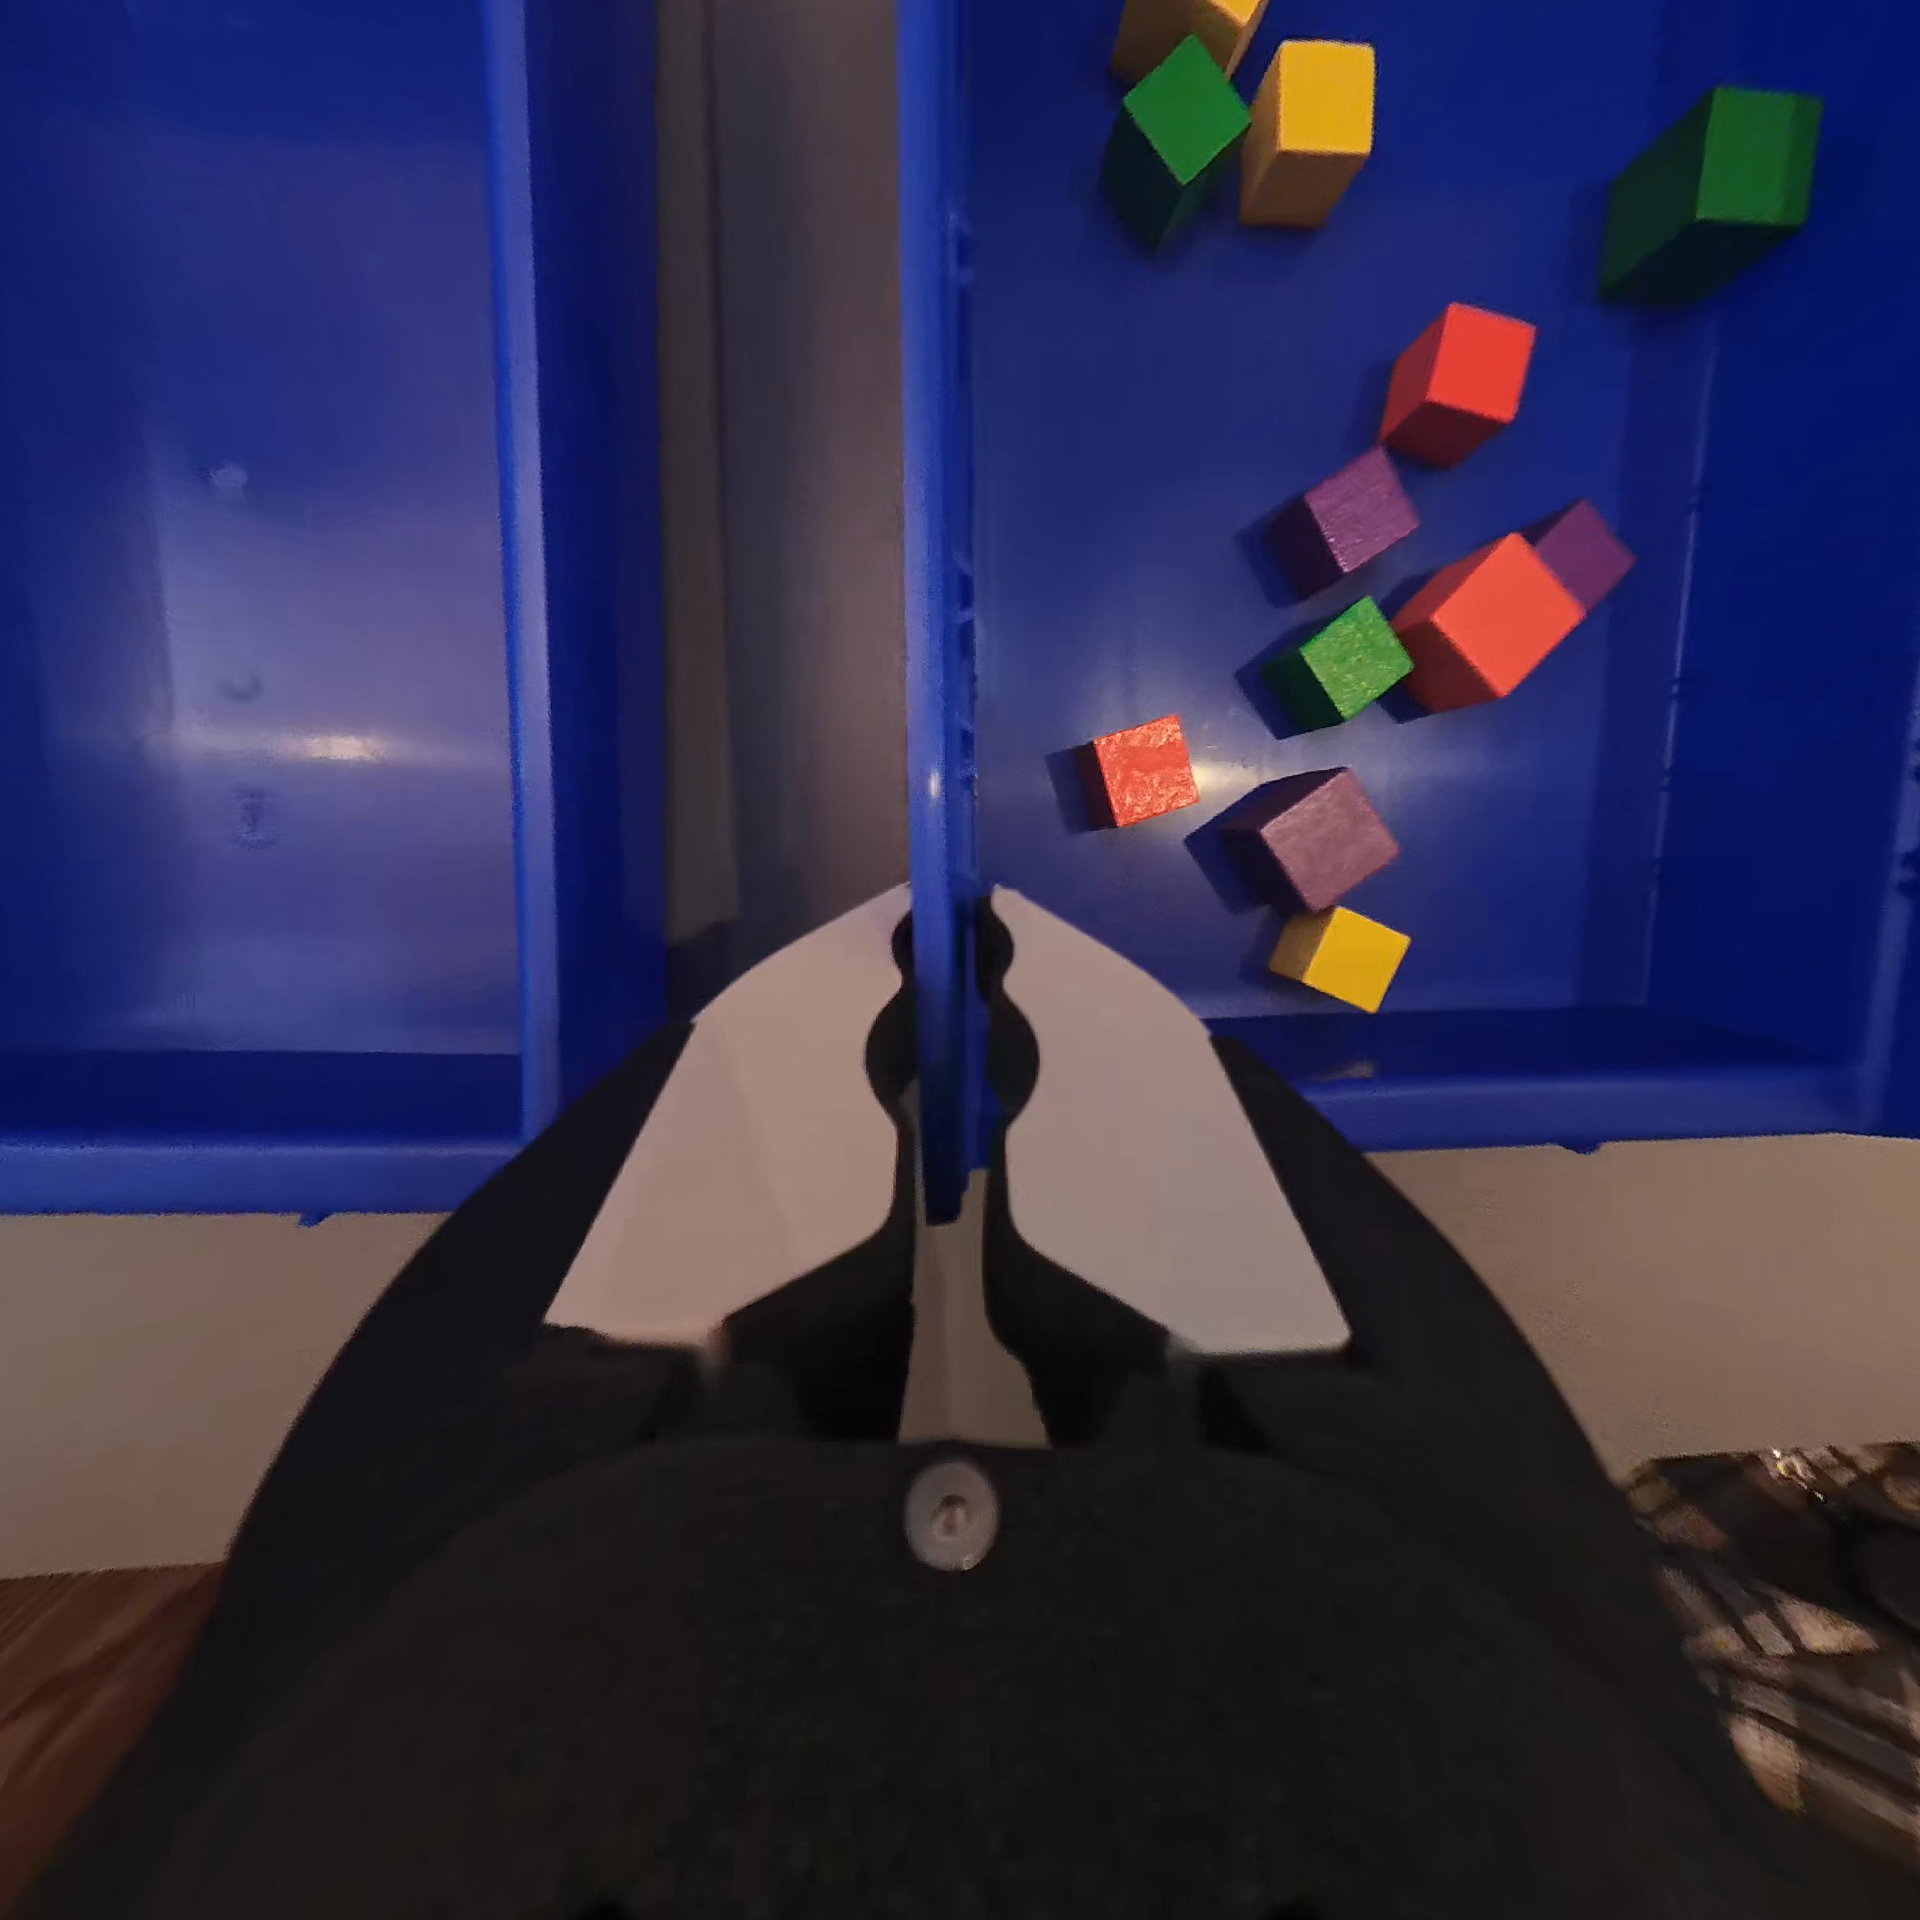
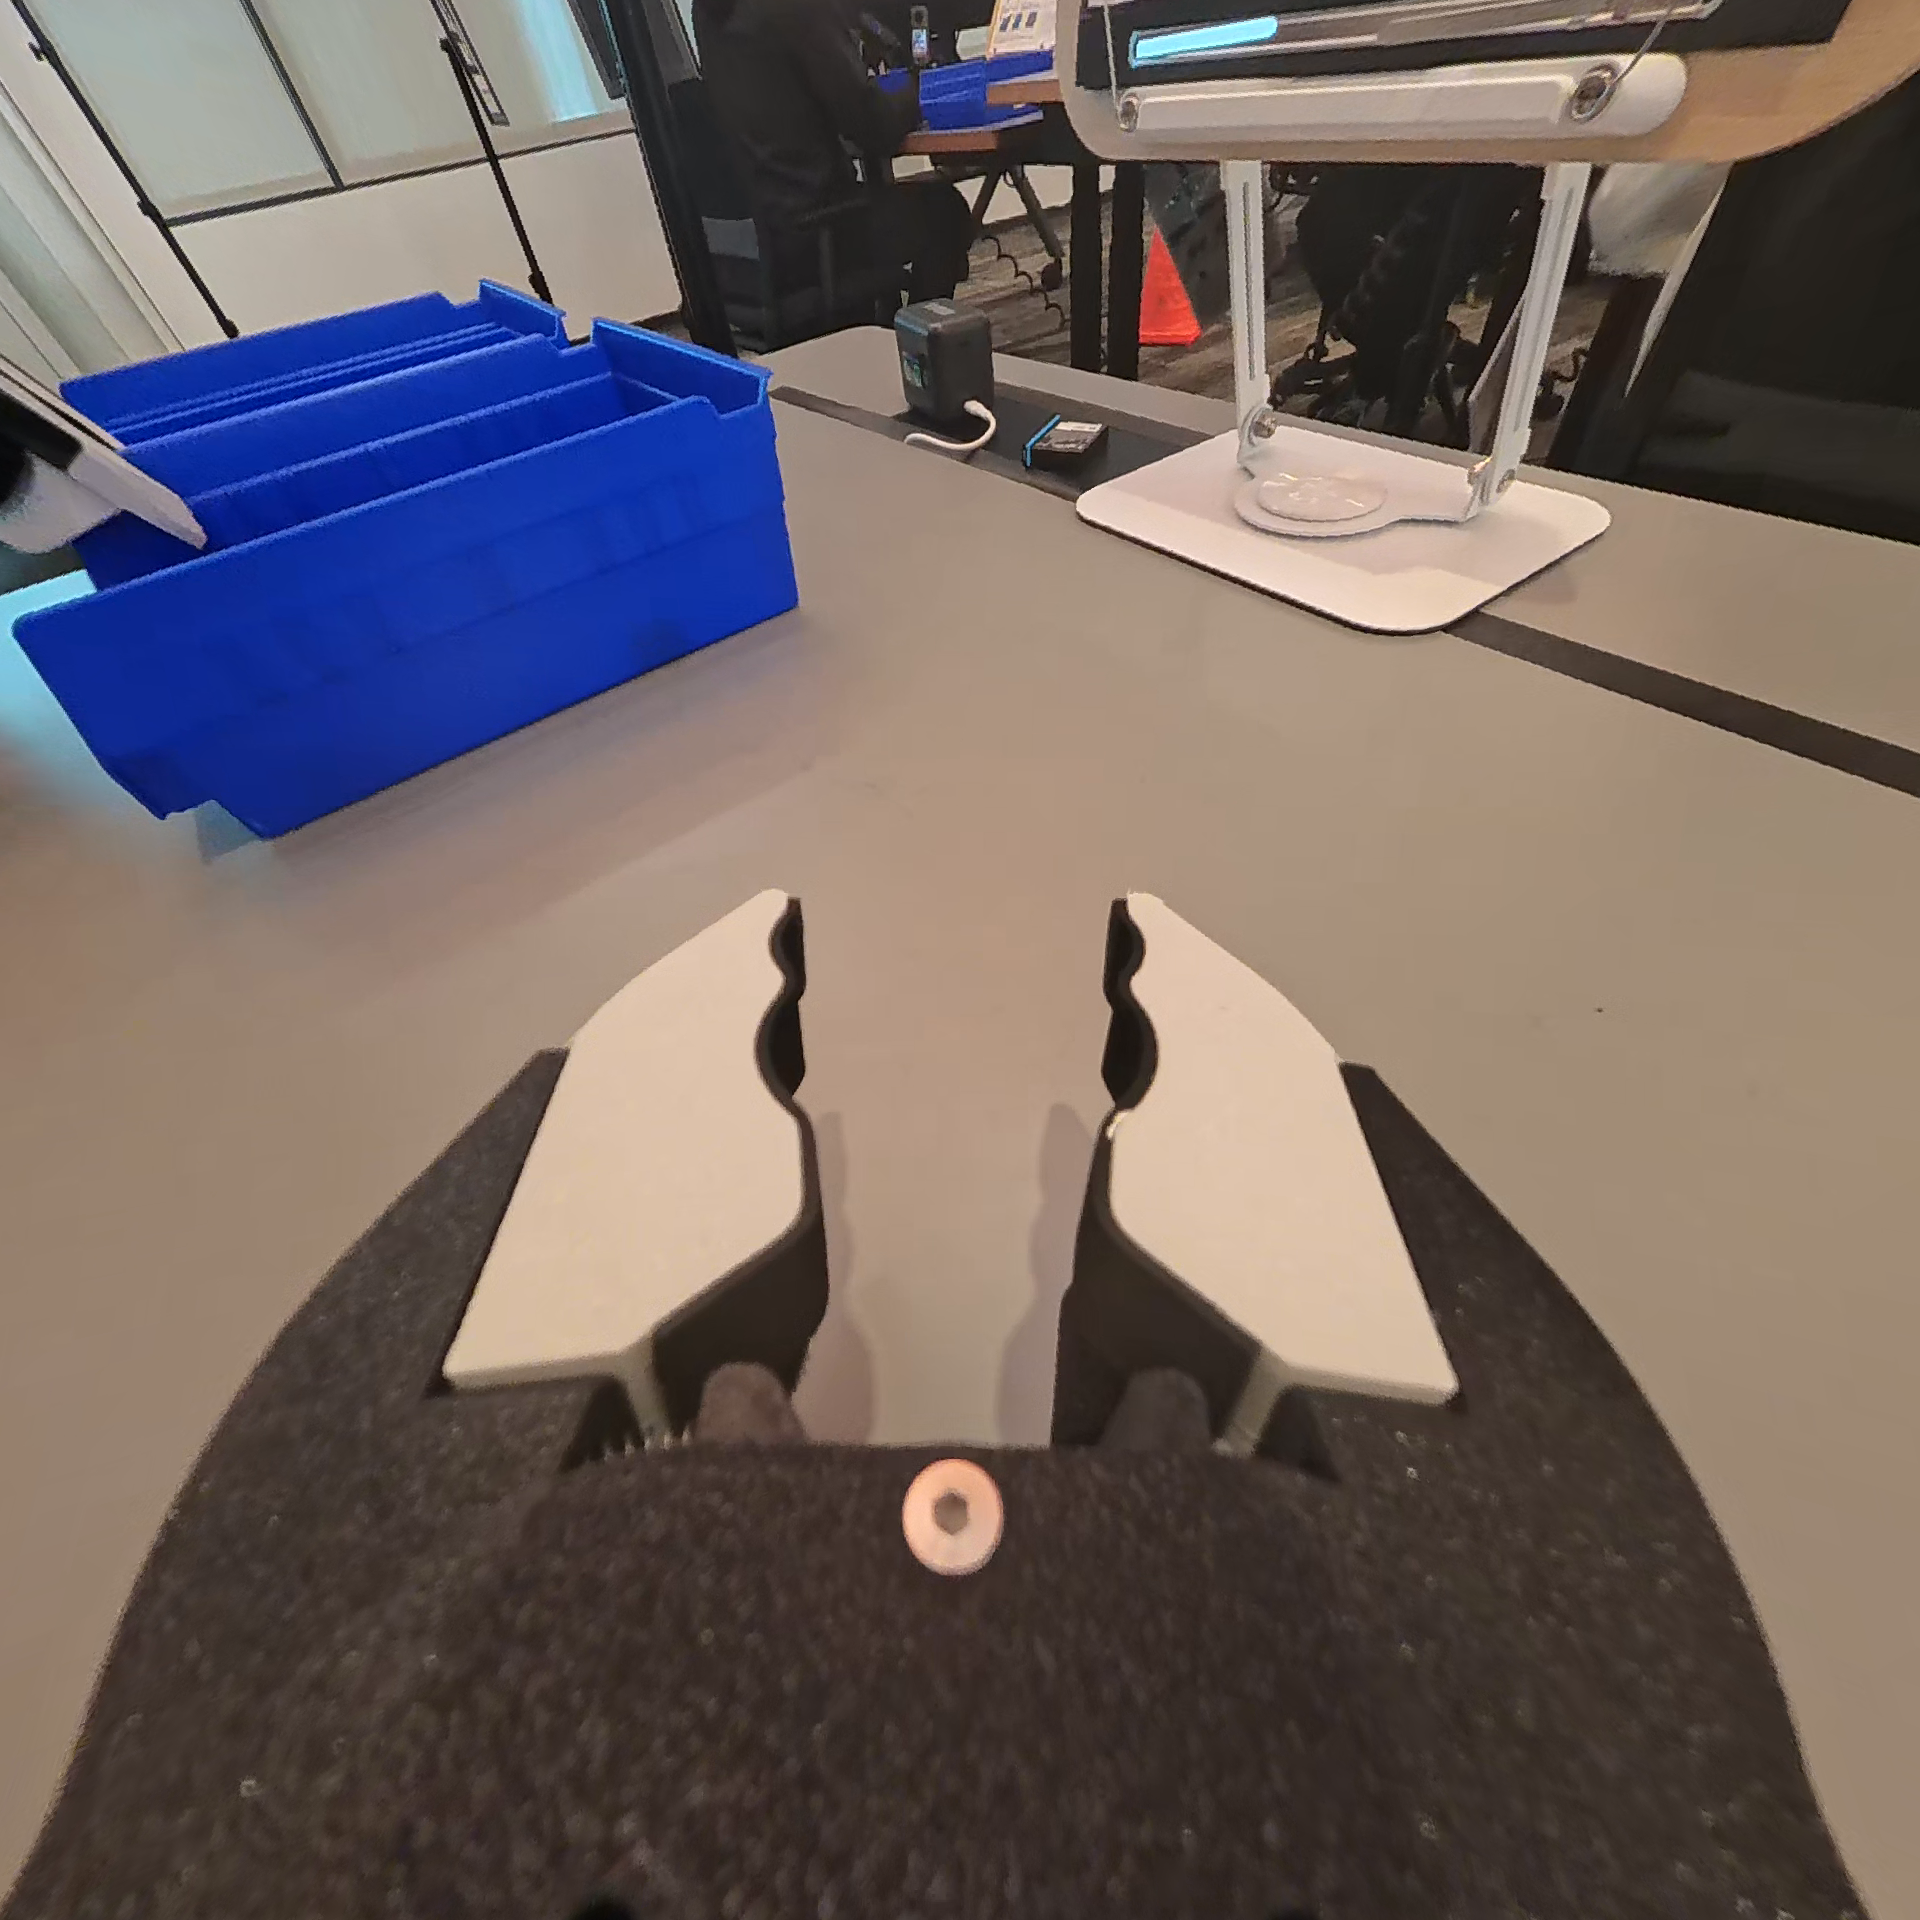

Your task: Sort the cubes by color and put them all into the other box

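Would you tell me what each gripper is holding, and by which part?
The left gripper clamps the cube-filled blue box's side wall, near its front corner. The right gripper is open, holding nothing.

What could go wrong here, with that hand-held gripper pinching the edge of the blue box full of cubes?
1. The left hand-held gripper is shut on the thin box wall. If it tugs or tilts the box, the loose cubes may slide.
2. The red cube lies close to that wall, so a jolt could knock it.
3. The right hand-held gripper hangs open over the table, away from the box, so nothing steadies it.
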`<action>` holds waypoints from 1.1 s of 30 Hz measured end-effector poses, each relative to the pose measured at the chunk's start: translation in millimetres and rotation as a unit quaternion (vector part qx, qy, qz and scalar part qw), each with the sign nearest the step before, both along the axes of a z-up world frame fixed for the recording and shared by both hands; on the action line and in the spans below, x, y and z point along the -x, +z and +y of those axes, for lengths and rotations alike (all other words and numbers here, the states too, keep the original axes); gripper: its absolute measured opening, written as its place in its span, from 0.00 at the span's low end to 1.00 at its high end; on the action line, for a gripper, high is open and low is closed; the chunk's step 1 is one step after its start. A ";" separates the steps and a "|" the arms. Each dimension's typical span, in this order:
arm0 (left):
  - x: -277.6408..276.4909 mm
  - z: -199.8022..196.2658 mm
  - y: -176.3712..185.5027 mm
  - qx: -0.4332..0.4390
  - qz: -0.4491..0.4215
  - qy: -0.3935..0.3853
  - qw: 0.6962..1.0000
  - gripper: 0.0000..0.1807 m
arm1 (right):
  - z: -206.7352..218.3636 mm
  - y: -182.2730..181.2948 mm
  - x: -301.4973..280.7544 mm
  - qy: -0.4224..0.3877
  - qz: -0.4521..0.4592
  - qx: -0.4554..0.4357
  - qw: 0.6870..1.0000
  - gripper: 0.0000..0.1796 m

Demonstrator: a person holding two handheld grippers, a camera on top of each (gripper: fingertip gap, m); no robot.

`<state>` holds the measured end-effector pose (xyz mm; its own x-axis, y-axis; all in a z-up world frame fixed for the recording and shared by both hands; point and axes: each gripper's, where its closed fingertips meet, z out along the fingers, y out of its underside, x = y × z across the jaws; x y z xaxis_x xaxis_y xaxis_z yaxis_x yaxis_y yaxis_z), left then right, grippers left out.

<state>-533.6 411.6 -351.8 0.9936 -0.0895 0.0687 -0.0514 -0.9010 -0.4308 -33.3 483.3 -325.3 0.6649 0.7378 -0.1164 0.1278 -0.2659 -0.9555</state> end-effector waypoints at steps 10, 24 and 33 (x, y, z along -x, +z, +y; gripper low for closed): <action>-7.4 31.8 -0.1 0.014 -0.026 0.033 0.999 0.03 | 1.7 -0.1 -3.3 -0.004 0.010 0.005 1.000 0.31; -23.0 102.6 -0.5 0.018 -0.021 0.034 0.999 0.03 | 1.8 3.4 -6.2 -0.006 0.014 0.001 1.000 0.30; -23.0 120.8 -0.6 0.023 -0.027 0.034 0.999 0.03 | 2.1 3.1 -7.0 -0.006 0.013 0.003 1.000 0.30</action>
